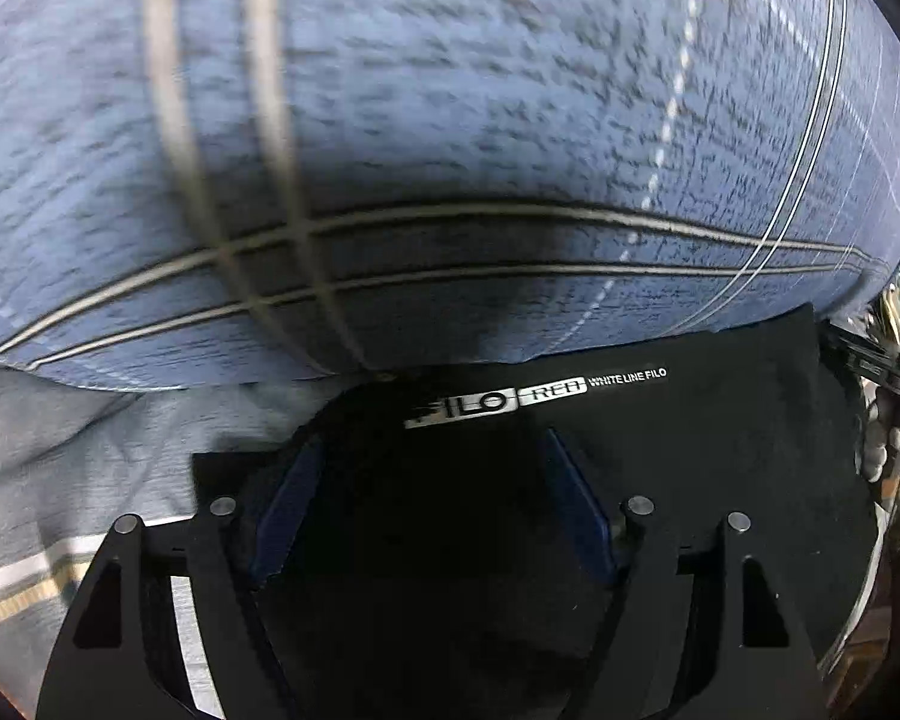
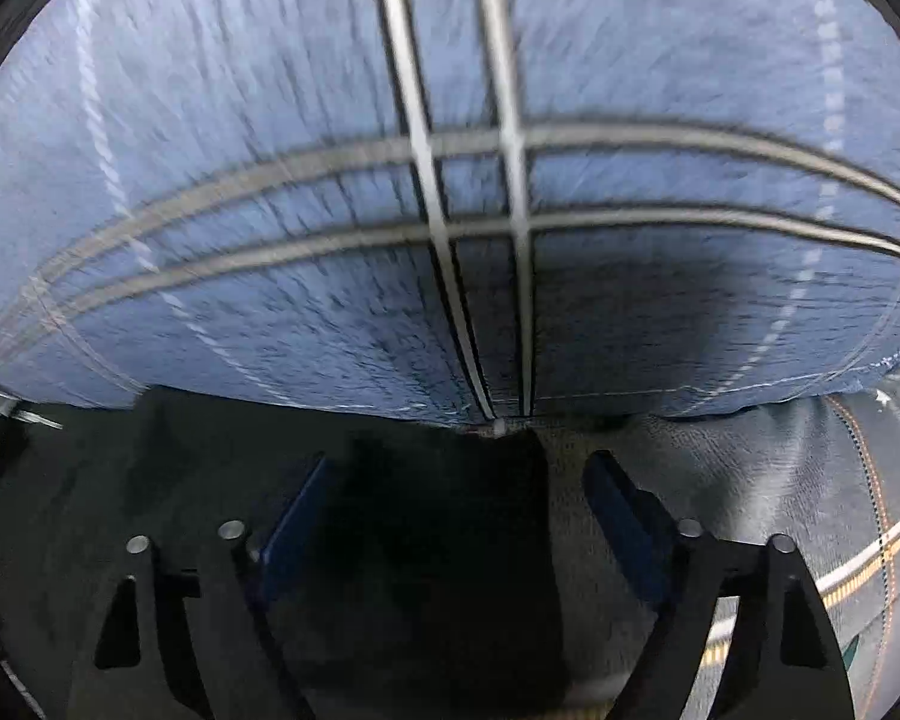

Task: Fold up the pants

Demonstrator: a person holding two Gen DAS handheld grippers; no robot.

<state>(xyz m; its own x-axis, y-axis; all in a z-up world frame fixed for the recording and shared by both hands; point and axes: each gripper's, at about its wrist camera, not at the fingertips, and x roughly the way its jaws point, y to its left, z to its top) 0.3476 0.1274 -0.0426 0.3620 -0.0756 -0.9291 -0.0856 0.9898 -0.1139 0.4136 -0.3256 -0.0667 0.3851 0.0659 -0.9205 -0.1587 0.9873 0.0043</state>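
Lying beneath everything: the blue plaid bedcover [image 1: 450, 120] is filling the far field of both wrist views.
Pants: the black pants [image 1: 720, 408] are lying flat, running under both grippers to an edge just ahead of the fingertips; the long axis cannot be told.
Left gripper [image 1: 429, 450]: is hovering with jaws spread, holding nothing, nearest the white logo [image 1: 534, 396].
Right gripper [image 2: 459, 468]: is also gaping and empty, over dark cloth.
Hidden: motion blur is smearing detail; waistband and legs are indistinguishable.
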